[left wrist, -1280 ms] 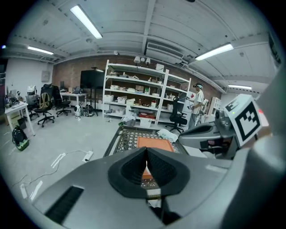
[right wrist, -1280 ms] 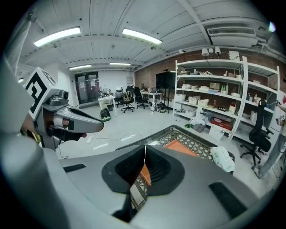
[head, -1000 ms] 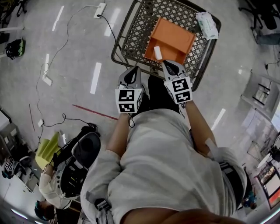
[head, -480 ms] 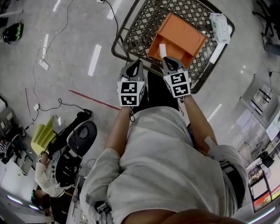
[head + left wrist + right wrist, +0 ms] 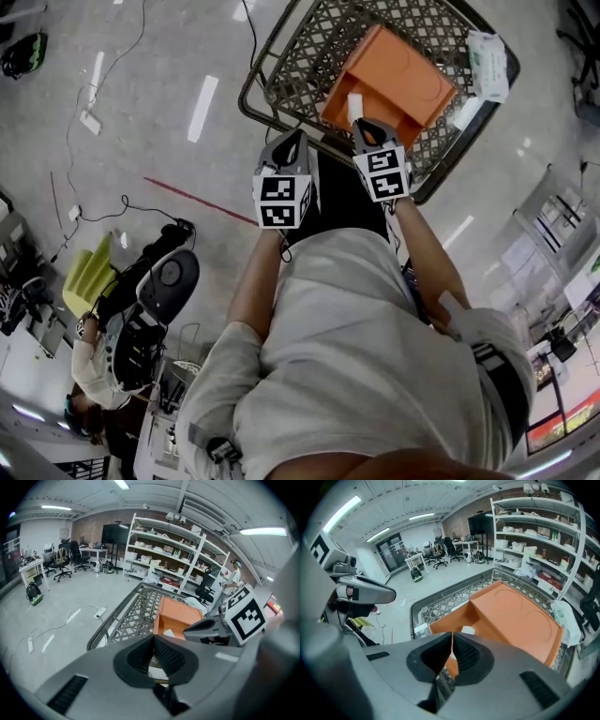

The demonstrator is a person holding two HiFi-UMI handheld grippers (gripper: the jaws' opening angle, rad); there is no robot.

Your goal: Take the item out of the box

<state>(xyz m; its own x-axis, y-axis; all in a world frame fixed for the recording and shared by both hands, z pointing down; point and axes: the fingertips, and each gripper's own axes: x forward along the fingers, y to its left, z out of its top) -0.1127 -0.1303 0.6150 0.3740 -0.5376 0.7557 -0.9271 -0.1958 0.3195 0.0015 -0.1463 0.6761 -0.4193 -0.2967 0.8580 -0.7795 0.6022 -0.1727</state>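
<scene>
cart [image 5: 281, 70]: wire mesh, on the floor in front of the person; holds the box and a white packet [image 5: 487, 64] at its far right rim.
box [image 5: 398, 80]: orange, open, loose on the mesh. Looks tilted, can't be sure.
item [image 5: 354, 105]: small and white, inside the box at its near corner, against the near wall. Not out yet; can't tell what it is.
left gripper [image 5: 298, 139]: jaws pressed together, empty, over the cart's near rim, apart from the box.
right gripper [image 5: 367, 127]: jaws closed too, nothing held, just short of the box's near wall, item right beyond it.
risk 1: with shut jaws the right gripper would only poke the item, tipping it or pushing it deeper into the corner. It needs to open before going in.
risk 2: the near wall sits between gripper and item, so a jaw could pinch the wall along with the item and the box would come up too.
risk 3: nothing holds the box, so a nudge may slide it on the mesh; the left gripper could steady it.
risk 4: a low approach could snag a jaw tip in the mesh or on the rim.
</scene>
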